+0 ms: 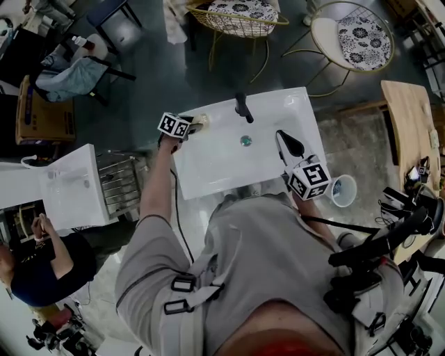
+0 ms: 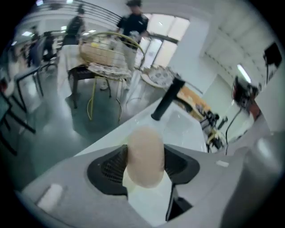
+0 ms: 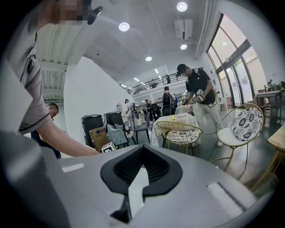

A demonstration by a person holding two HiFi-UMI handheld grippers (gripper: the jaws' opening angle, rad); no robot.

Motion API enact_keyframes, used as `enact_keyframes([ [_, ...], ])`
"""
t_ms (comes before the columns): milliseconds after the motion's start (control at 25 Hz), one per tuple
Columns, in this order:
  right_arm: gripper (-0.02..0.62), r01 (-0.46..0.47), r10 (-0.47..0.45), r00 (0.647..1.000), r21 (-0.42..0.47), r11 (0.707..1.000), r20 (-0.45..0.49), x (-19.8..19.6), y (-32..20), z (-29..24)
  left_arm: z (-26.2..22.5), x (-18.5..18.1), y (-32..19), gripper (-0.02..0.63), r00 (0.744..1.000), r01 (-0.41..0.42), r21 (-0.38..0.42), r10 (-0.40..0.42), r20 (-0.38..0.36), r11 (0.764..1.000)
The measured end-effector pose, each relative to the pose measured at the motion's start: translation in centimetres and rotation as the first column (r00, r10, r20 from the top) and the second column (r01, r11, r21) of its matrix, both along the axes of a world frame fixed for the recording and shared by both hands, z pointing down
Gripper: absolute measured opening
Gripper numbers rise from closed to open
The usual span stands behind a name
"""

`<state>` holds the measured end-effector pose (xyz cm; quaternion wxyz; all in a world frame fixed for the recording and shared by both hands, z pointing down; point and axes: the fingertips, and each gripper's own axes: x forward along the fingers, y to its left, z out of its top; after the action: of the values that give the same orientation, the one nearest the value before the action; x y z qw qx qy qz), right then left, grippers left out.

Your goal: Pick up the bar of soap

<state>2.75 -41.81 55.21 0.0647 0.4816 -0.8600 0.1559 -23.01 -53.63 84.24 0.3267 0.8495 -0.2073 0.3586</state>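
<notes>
The bar of soap (image 2: pixel 144 156) is a pale beige oval. It stands between the two dark pads of my left gripper (image 1: pixel 195 124), which is shut on it and holds it above the back left corner of the white sink (image 1: pixel 215 163). In the head view the soap (image 1: pixel 201 119) shows as a pale spot at that gripper's tip. A black faucet (image 1: pixel 243 108) stands at the back of the basin, just beyond the soap (image 2: pixel 167 99). My right gripper (image 1: pixel 288 143) hangs over the sink's right side, shut with nothing between its jaws (image 3: pixel 137 176).
A drain (image 1: pixel 245 141) sits mid-basin. A white cup (image 1: pixel 343 190) stands to the right of the sink and a wooden table (image 1: pixel 410 125) further right. Behind are a wire chair (image 1: pixel 240 17) and a cushioned round chair (image 1: pixel 354 35). A second white unit (image 1: pixel 62 184) and a person (image 1: pixel 35 261) are at left.
</notes>
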Motion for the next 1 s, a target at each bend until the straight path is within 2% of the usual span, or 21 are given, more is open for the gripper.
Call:
enact_keyframes([
  [40, 0.000, 0.000, 0.000, 1.000, 0.002, 1.000, 0.002, 0.1, 0.1, -0.1, -0.8, -0.1, -0.5, 0.221, 0.992, 0.091, -0.018, -0.092, -0.083, 0.996],
  [80, 0.000, 0.000, 0.000, 1.000, 0.004, 1.000, 0.003, 0.1, 0.1, -0.2, -1.5, -0.3, -0.8, 0.221, 0.973, 0.165, -0.033, -0.168, -0.155, 0.986],
  [120, 0.000, 0.000, -0.001, 1.000, 0.006, 1.000, 0.004, 0.2, 0.2, -0.2, -2.3, -0.4, -0.9, 0.221, 0.951, 0.220, -0.042, -0.223, -0.214, 0.975],
  [200, 0.000, 0.005, -0.005, 1.000, 0.009, 1.000, 0.002, 0.2, 0.2, -0.3, -3.9, -0.4, -0.9, 0.220, 0.912, 0.287, -0.028, -0.282, -0.298, 0.958],
  [360, 0.000, 0.034, -0.034, 0.999, 0.022, 0.999, 0.003, -0.7, 0.1, -0.8, -8.6, 0.0, -0.5, 0.219, 0.851, 0.372, 0.067, -0.311, -0.423, 0.926],
  [480, 0.000, 0.070, -0.071, 0.997, 0.048, 0.996, 0.009, -2.0, -0.2, -1.6, -12.9, 1.1, 0.8, 0.219, 0.802, 0.413, 0.126, -0.295, -0.519, 0.902],
  [560, 0.000, 0.096, -0.097, 0.995, 0.072, 0.993, 0.014, -3.0, -0.4, -2.4, -16.2, 1.4, 1.7, 0.219, 0.764, 0.452, 0.165, -0.286, -0.578, 0.877],
  [640, 0.000, 0.119, -0.121, 0.992, 0.098, 0.988, 0.020, -3.9, -0.6, -3.3, -19.5, 1.4, 2.6, 0.219, 0.724, 0.500, 0.201, -0.280, -0.630, 0.842],
  [720, 0.000, 0.135, -0.139, 0.990, 0.126, 0.983, 0.021, -4.7, -0.8, -4.3, -23.1, 1.4, 3.9, 0.219, 0.695, 0.540, 0.243, -0.263, -0.669, 0.806],
  [840, 0.000, 0.144, -0.150, 0.988, 0.169, 0.975, 0.025, -5.5, -0.9, -6.0, -29.0, 1.5, 6.5, 0.219, 0.675, 0.587, 0.328, -0.223, -0.704, 0.740],
  [1000, 0.000, 0.172, -0.184, 0.982, 0.217, 0.961, 0.033, -6.7, -0.7, -8.2, -36.4, 1.7, 9.9, 0.219, 0.663, 0.642, 0.432, -0.178, -0.727, 0.633],
])
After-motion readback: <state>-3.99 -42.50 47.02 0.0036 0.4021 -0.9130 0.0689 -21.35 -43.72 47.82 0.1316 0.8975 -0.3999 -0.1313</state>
